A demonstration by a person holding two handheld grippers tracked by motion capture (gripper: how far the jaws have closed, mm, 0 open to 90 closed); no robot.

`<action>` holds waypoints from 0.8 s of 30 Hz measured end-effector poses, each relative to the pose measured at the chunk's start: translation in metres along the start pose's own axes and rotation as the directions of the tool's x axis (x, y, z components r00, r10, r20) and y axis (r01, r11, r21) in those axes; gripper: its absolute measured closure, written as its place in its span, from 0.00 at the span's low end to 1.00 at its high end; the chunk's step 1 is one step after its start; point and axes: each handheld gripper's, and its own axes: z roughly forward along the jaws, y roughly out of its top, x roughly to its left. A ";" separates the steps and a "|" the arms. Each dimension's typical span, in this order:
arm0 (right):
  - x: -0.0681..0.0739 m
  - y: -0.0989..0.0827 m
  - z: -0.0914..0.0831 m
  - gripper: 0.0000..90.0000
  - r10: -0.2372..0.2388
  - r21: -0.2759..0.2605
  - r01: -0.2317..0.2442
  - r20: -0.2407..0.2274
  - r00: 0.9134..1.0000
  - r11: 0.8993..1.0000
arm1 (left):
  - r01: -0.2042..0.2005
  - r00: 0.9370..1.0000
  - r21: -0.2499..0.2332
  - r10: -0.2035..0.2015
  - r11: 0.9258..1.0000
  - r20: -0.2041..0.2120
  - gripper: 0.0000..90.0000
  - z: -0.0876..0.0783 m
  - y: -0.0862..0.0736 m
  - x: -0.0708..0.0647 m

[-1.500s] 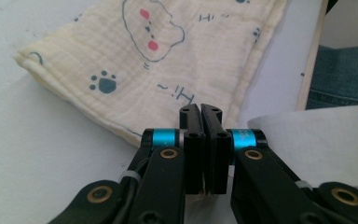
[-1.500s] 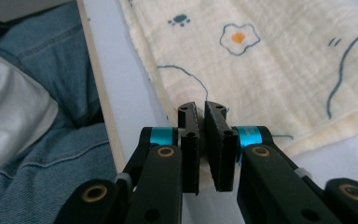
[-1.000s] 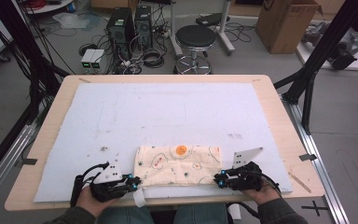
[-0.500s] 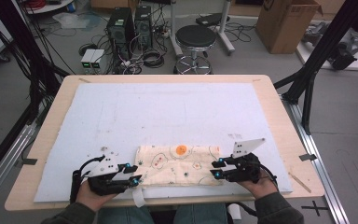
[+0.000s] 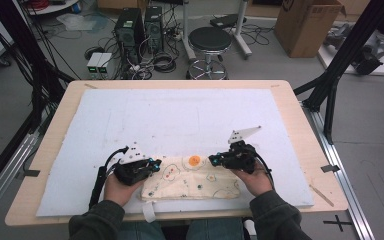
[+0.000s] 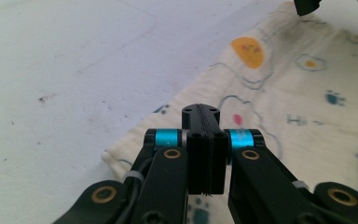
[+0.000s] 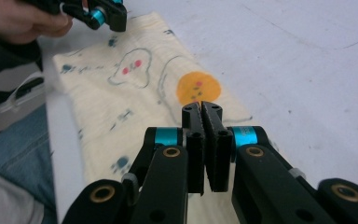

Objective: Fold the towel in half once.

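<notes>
Item: one folded cloth (image 5: pixel 192 178), cream, printed with small animals and one orange disc, lying on the white mat (image 5: pixel 180 120) at the near table edge. Its long axis is running from one gripper to the other, a claw sitting over each end.

Left gripper (image 5: pixel 150 165): jaws have just been closing and are now meeting flat, nothing visibly pinched between them in the left gripper view (image 6: pixel 200 114). The cloth is lying directly beneath and ahead of the tips, its corner just to their near left.

Right gripper (image 5: pixel 215 160): jaws likewise just closing, now pressed together (image 7: pixel 201 109); whether a fold is caught, I cannot tell. The cloth is spreading ahead and left of the tips, the orange disc (image 7: pixel 198 88) just beyond them.

Both claws are equally near the cloth. Count: one cloth, two grippers, one mat, one wooden table (image 5: pixel 300 125).
</notes>
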 end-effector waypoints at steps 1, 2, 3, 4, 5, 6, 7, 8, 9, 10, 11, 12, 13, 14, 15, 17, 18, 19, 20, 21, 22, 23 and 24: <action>-0.003 0.001 0.006 0.99 0.012 0.011 -0.012 0.006 1.000 1.000 | 0.005 1.000 0.007 -0.004 1.000 -0.010 0.99 0.003 -0.001 0.002; -0.006 0.002 0.011 0.99 0.013 0.019 -0.013 0.012 1.000 1.000 | 0.000 1.000 0.017 0.000 1.000 -0.015 0.99 0.005 -0.002 0.003; -0.008 0.002 0.016 0.99 0.024 0.029 -0.025 0.014 1.000 0.999 | -0.001 1.000 0.033 0.002 0.999 -0.027 0.99 0.007 -0.002 0.005; -0.010 0.001 0.020 0.99 0.027 0.045 -0.028 0.023 0.999 0.999 | 0.000 0.999 0.046 0.001 0.999 -0.033 0.99 0.009 -0.003 0.006; -0.012 0.001 0.023 0.99 0.032 0.066 -0.034 0.027 0.999 0.997 | 0.002 0.999 0.056 0.001 0.998 -0.039 0.99 0.011 -0.004 0.007; -0.013 -0.001 0.026 0.99 0.045 0.084 -0.048 0.030 0.999 0.995 | -0.005 0.999 0.072 0.008 0.997 -0.048 0.99 0.011 -0.005 0.008; -0.015 -0.003 0.028 0.99 0.049 0.099 -0.052 0.034 0.998 0.994 | -0.004 0.999 0.082 0.009 0.997 -0.054 0.99 0.012 -0.005 0.008; -0.016 -0.003 0.030 0.99 0.051 0.113 -0.054 0.036 0.998 0.992 | 0.002 0.998 0.093 0.004 0.996 -0.065 0.98 0.014 -0.006 0.009; -0.017 -0.005 0.031 0.99 0.051 0.125 -0.056 0.039 0.998 0.991 | 0.001 0.997 0.098 0.006 0.995 -0.072 0.96 0.015 -0.006 0.010; -0.018 -0.006 0.031 0.99 0.052 0.123 -0.057 0.039 0.998 0.991 | -0.001 0.997 0.102 0.009 0.995 -0.074 0.95 0.015 -0.007 0.010; -0.018 -0.007 0.031 0.99 0.055 0.123 -0.059 0.039 0.998 0.991 | 0.004 0.997 0.096 0.003 0.995 -0.077 0.95 0.015 -0.008 0.010; -0.018 -0.008 0.030 0.99 0.057 0.123 -0.062 0.040 0.998 0.990 | 0.011 0.997 0.090 -0.004 0.996 -0.077 0.95 0.015 -0.009 0.010; -0.019 -0.008 0.029 0.99 0.052 0.122 -0.057 0.041 0.998 0.991 | 0.011 0.997 0.088 -0.004 0.996 -0.077 0.96 0.015 -0.009 0.011; -0.019 -0.010 0.027 0.99 0.053 0.120 -0.058 0.042 0.998 0.991 | 0.008 0.997 0.094 -0.001 0.996 -0.077 0.95 0.015 -0.009 0.011; -0.020 -0.012 0.026 0.99 0.062 0.115 -0.066 0.039 0.997 0.991 | 0.006 0.997 0.096 0.002 0.995 -0.082 0.96 0.015 -0.009 0.011; -0.022 -0.016 0.021 0.99 0.075 0.108 -0.079 0.042 0.996 0.991 | 0.003 0.997 0.099 0.005 0.995 -0.081 0.96 0.015 -0.009 0.011; -0.023 -0.018 0.018 0.99 0.077 0.102 -0.081 0.045 0.996 0.991 | 0.003 0.997 0.098 0.005 0.995 -0.080 0.96 0.015 -0.010 0.011; -0.024 -0.020 0.016 0.99 0.081 0.102 -0.086 0.051 0.995 0.991 | 0.003 0.997 0.098 0.005 0.995 -0.079 0.96 0.015 -0.010 0.011; -0.025 -0.023 0.013 0.99 0.082 0.095 -0.086 0.050 0.995 0.992 | 0.004 0.997 0.099 0.004 0.995 -0.079 0.96 0.014 -0.010 0.011; -0.027 -0.025 0.009 0.98 0.086 0.096 -0.091 0.053 0.995 0.991 | 0.007 0.997 0.100 0.001 0.995 -0.080 0.96 0.014 -0.010 0.011; -0.028 -0.027 0.006 0.98 0.089 0.094 -0.094 0.060 0.994 0.991 | 0.008 0.997 0.099 0.000 0.995 -0.078 0.96 0.014 -0.010 0.011; -0.029 -0.028 0.003 0.98 0.093 0.094 -0.099 0.066 0.993 0.991 | 0.009 0.997 0.098 -0.002 0.995 -0.075 0.96 0.014 -0.010 0.012; -0.030 -0.030 0.000 0.97 0.096 0.093 -0.102 0.073 0.993 0.990 | 0.006 0.997 0.101 0.002 0.995 -0.075 0.96 0.014 -0.010 0.012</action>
